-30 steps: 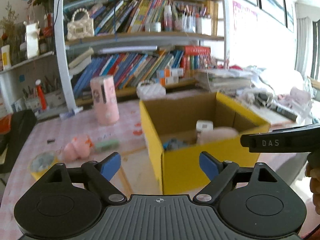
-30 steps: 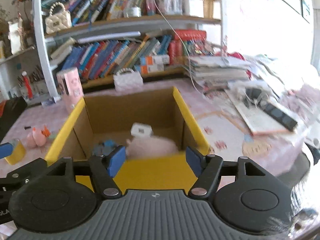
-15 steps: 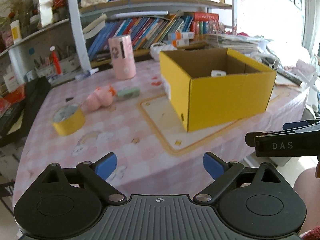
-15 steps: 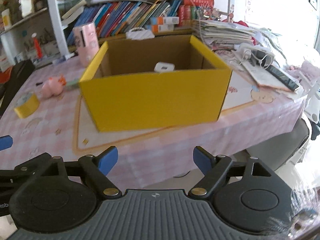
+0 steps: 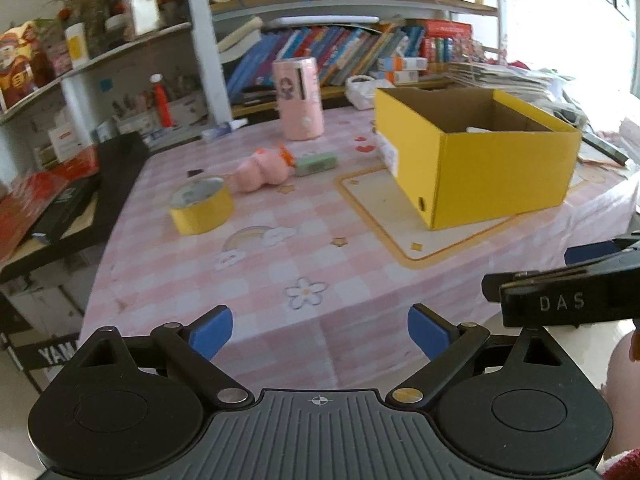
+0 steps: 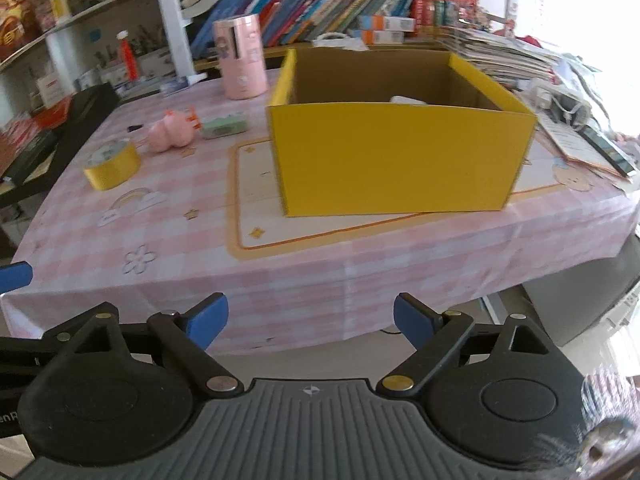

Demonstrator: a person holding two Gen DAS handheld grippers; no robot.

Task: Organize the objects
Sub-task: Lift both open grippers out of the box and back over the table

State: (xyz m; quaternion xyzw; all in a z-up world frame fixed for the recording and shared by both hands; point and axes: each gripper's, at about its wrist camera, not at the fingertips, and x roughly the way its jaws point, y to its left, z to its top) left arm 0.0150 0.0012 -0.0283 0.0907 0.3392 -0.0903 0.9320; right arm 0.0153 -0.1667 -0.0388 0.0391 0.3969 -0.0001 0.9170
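One yellow box (image 6: 400, 160), white item (image 6: 408, 100) inside, left tool (image 5: 320, 334) released, right tool (image 6: 310, 320) opening, empty.

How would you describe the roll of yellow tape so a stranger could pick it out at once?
Start at the big yellow box on the pink checked tablecloth and look left, past the pink plush toy. The roll of yellow tape lies flat there, the only hollow ring among its neighbours.

Pink-checked table (image 5: 280, 264) with yellow box (image 5: 500, 176), tape roll (image 5: 201, 207), pink toy (image 5: 260, 170).
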